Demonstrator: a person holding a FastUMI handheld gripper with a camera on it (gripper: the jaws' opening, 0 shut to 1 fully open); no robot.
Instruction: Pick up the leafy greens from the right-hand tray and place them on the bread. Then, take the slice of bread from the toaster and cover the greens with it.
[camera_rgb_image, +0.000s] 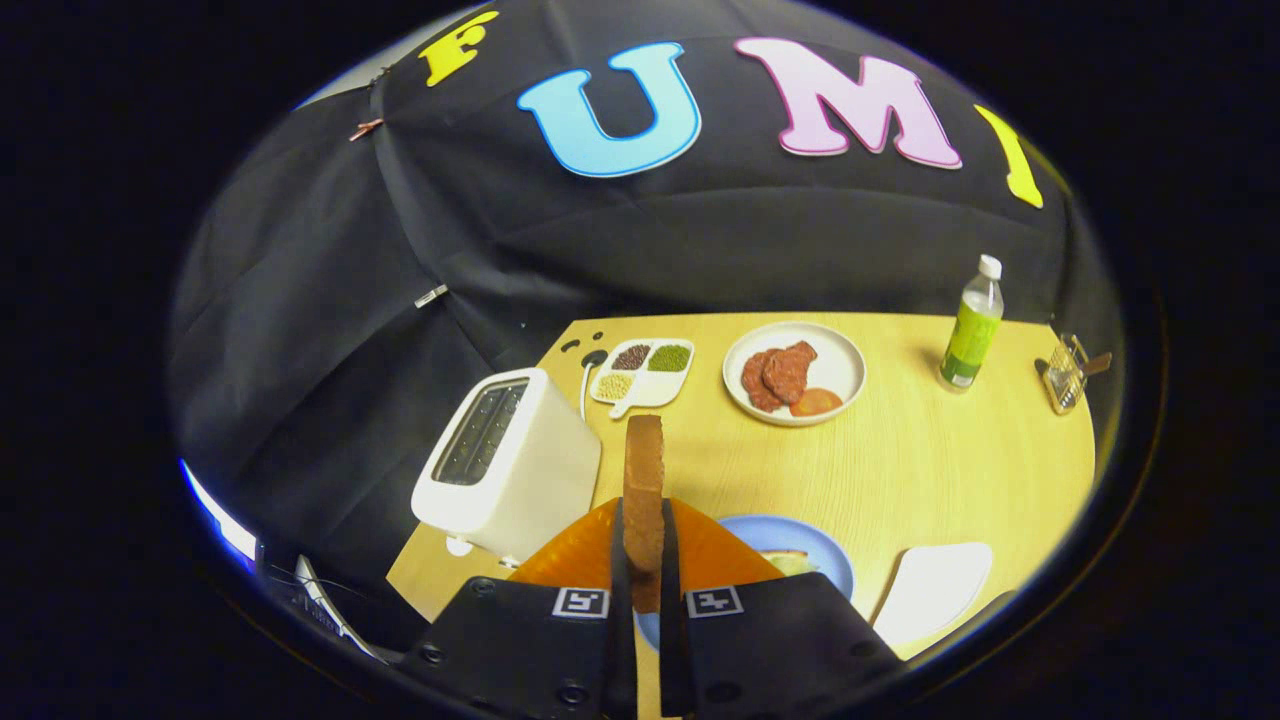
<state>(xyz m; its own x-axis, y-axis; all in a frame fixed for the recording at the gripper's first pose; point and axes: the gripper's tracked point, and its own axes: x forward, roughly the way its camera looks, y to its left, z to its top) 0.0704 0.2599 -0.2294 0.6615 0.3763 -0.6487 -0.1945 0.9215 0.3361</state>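
Observation:
My gripper (644, 560) is shut on a slice of toasted bread (644, 480), which stands upright on edge between the two fingers, lifted above the table. The white toaster (510, 462) sits just left of the fingers, its slots showing dark. Just right of the fingers and partly hidden behind them lies a blue plate (800, 545) with a bit of bread and pale green on it (790, 562). The white right-hand tray (935, 590) lies beyond the blue plate to the right, with nothing showing on it.
A wooden table (900, 470) carries a white plate (795, 372) of meat slices and tomato, a divided dish (642, 372) of beans and grains, a green bottle (972, 325) and a small rack (1065, 372) at the far right. The toaster's cord (585, 380) runs back.

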